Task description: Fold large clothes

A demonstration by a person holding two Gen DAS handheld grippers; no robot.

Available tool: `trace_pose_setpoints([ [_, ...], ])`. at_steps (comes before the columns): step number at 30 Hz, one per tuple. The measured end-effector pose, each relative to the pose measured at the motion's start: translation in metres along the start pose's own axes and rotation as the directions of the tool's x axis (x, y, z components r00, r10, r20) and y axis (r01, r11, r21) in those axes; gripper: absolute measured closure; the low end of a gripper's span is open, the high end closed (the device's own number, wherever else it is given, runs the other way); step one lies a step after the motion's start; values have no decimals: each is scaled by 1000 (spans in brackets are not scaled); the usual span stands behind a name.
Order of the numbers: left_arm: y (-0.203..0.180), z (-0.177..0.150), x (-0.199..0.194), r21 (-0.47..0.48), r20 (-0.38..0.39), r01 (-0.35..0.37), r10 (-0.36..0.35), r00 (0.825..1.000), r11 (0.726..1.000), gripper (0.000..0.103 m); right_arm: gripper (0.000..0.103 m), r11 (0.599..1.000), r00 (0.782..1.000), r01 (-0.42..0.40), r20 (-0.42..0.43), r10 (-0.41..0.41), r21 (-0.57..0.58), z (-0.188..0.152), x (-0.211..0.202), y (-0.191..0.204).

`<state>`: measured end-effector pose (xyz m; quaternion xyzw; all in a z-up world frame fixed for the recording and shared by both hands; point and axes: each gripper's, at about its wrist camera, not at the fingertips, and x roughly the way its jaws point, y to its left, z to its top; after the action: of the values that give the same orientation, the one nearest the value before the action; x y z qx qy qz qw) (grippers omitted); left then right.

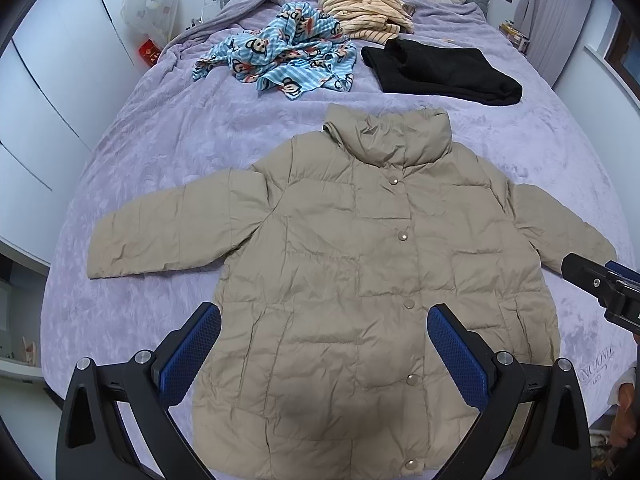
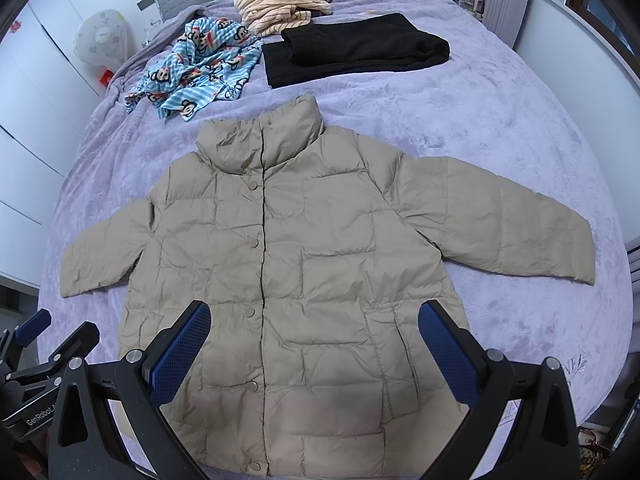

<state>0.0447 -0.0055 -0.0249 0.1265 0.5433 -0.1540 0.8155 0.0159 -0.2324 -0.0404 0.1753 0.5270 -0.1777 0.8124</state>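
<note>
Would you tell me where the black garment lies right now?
In both views the black garment lies folded on the purple bedspread, beyond the beige jacket's collar, right of the blue monkey-print cloth.

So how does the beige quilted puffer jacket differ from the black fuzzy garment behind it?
The beige quilted puffer jacket lies spread flat with both sleeves out; the black fuzzy garment is folded into a compact bundle. The jacket is pale, smooth and snap-buttoned, while the black one looks dark and woolly with no visible fastenings. The jacket also covers more of the bed. Both rest on the purple plush bedspread, untouched by either gripper.
</note>
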Motion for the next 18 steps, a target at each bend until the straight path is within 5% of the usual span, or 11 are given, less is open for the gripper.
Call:
trace_pose_setpoints([
  [18, 4, 1, 7, -9, -25, -4, 4, 1000, 1000, 0, 0, 1000, 1000, -1, -8, 1, 2, 3, 0, 0],
])
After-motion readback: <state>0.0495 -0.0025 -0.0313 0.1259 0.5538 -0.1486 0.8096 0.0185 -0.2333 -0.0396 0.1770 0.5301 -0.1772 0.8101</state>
